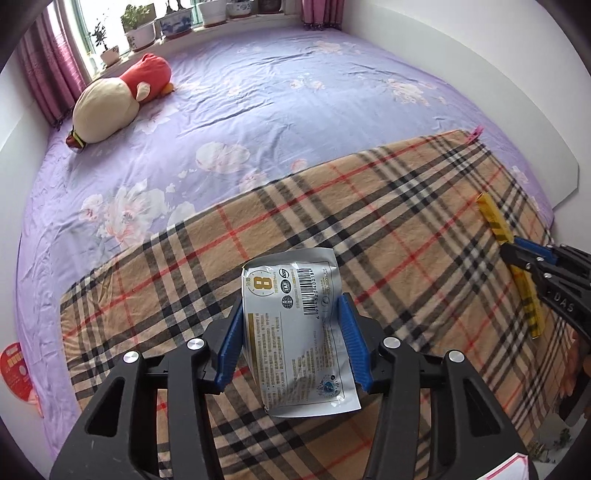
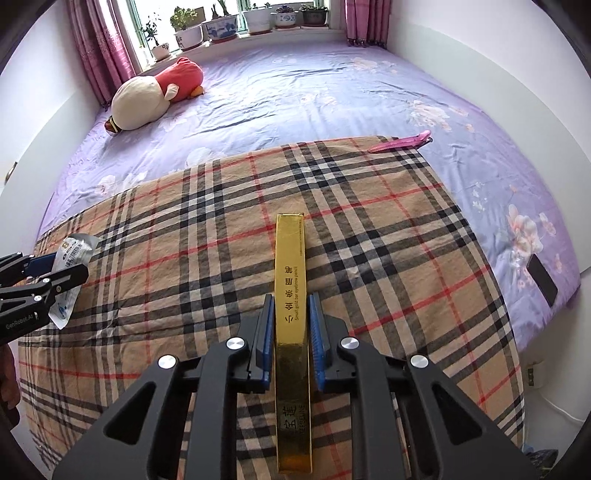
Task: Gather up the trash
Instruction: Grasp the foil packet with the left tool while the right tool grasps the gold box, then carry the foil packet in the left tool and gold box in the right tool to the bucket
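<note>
A silver foil wrapper [image 1: 295, 332] with a barcode lies on the plaid cloth [image 1: 406, 229], and the blue pads of my left gripper [image 1: 291, 302] press on its two long sides. From the right wrist view the same wrapper [image 2: 75, 249] shows at the far left in the left gripper [image 2: 70, 266]. A long gold eyebrow-pencil box [image 2: 290, 258] points away from me, with my right gripper [image 2: 291, 299] shut on its sides. In the left wrist view that gold box [image 1: 493, 218] sticks out of the right gripper [image 1: 517, 254] at the right edge.
The plaid cloth covers the near part of a bed with a purple flowered sheet [image 2: 295, 92]. A red and cream plush toy [image 2: 155, 92] lies far left. A pink clip [image 2: 400, 142] sits at the cloth's far corner, a black phone [image 2: 542, 280] at the right. Potted plants [image 2: 221, 26] line the windowsill.
</note>
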Motion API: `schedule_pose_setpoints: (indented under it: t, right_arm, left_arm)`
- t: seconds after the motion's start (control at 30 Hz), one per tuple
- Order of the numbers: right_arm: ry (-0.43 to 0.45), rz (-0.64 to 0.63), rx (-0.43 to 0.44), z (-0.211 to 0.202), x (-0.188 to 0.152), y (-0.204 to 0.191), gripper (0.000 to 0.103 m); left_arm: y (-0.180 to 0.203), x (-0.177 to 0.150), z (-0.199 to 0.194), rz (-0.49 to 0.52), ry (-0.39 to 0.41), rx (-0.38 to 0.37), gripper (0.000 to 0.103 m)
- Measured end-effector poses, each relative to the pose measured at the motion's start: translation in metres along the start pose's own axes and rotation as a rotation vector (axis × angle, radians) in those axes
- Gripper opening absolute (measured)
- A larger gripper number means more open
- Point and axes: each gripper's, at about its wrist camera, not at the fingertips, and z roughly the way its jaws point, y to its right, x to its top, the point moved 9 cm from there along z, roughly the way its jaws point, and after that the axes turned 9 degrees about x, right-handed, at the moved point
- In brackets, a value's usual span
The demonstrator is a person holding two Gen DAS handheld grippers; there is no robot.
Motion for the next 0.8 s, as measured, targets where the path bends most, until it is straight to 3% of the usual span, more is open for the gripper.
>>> schedule_pose_setpoints:
  t: [0.4, 0.53, 0.7, 0.8]
  right_arm:
    - [0.021, 0.042, 0.048, -0.035, -0.024, 0.014, 0.019]
    - [0.02, 0.022, 0.03, -0.034, -0.032, 0.018, 0.02]
    - [0.1, 0.06, 0.015, -0.043, -0.017, 0.024, 0.046]
    - [0.083, 0.025, 0.008, -0.033, -0.009, 0.015, 0.047]
  left_arm:
    - [0.054, 0.001, -0.034, 0.095, 0.047, -0.048, 0.049]
    - [0.059, -0.003, -0.032, 0.08, 0.032, -0.047, 0.049]
    - [0.055, -0.013, -0.032, 0.068, 0.022, -0.035, 0.049]
    - [0.047, -0.018, -0.03, 0.047, 0.014, -0.029, 0.049]
